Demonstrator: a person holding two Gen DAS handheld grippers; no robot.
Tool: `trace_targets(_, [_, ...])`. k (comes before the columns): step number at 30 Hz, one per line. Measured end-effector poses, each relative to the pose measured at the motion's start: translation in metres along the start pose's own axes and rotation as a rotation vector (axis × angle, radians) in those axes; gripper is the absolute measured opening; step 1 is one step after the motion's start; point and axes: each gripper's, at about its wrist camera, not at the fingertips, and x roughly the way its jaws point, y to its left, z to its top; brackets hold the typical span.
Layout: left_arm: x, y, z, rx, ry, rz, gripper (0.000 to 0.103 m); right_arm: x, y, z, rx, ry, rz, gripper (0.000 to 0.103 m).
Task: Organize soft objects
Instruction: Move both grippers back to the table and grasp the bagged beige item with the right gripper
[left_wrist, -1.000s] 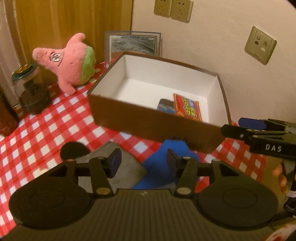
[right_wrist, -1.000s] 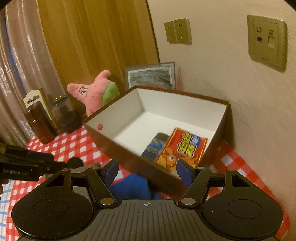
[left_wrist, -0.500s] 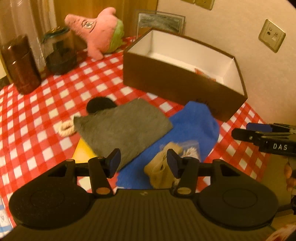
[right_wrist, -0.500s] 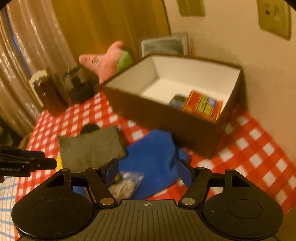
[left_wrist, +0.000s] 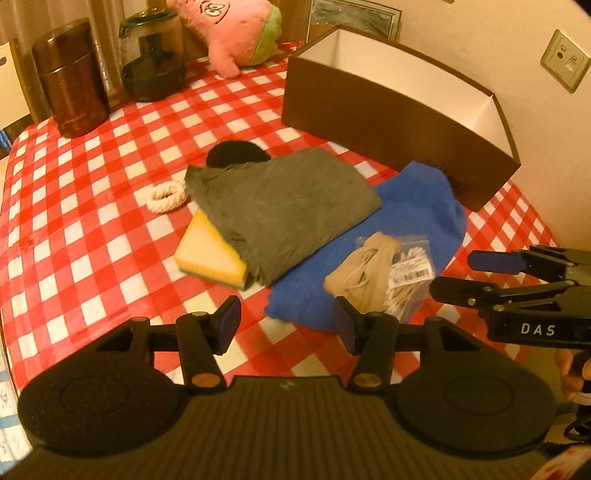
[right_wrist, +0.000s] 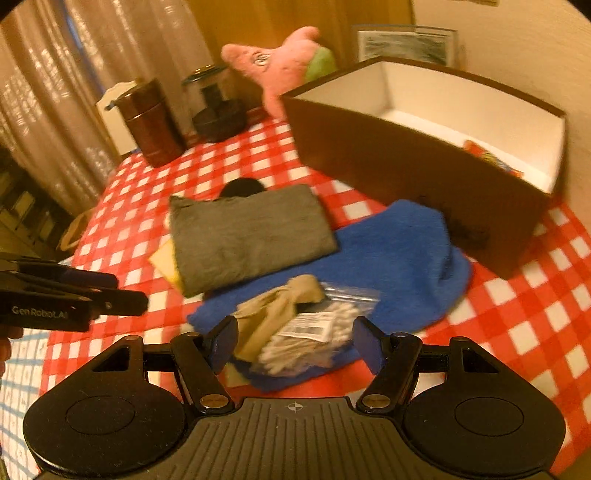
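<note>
A grey cloth (left_wrist: 284, 214) lies over a yellow sponge (left_wrist: 208, 254) and a blue towel (left_wrist: 417, 221) on the checked table. A beige cloth (left_wrist: 364, 273) and a clear bag of cotton swabs (left_wrist: 406, 284) rest on the blue towel's near end. A brown box (left_wrist: 391, 118) with a white inside stands behind. My left gripper (left_wrist: 286, 325) is open and empty above the table's near edge. My right gripper (right_wrist: 293, 345) is open, with the beige cloth (right_wrist: 273, 314) and swab bag (right_wrist: 310, 336) just beyond its tips.
A pink plush star (left_wrist: 236, 29), a glass jar (left_wrist: 153, 55) and a brown canister (left_wrist: 70, 77) stand at the back left. A white rope ring (left_wrist: 164, 195) and a black round pad (left_wrist: 234, 153) lie left of the grey cloth. A snack packet (right_wrist: 491, 158) lies in the box.
Both grippers have pulled back and away from the box toward the near edge. The cloths, sponge and swab bag have come into view. Both stay open.
</note>
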Motion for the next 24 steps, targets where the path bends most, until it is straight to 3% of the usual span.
trace_targets(10, [0.008,0.017,-0.009,-0.032,0.015,0.009,0.052,0.035,0.028,0.003,-0.087,0.037,0.014,0.069])
trace_targets(24, [0.027,0.031,-0.013,-0.047,0.041,0.03,0.056,0.087,0.037,0.001,-0.157,0.089,-0.059,0.069])
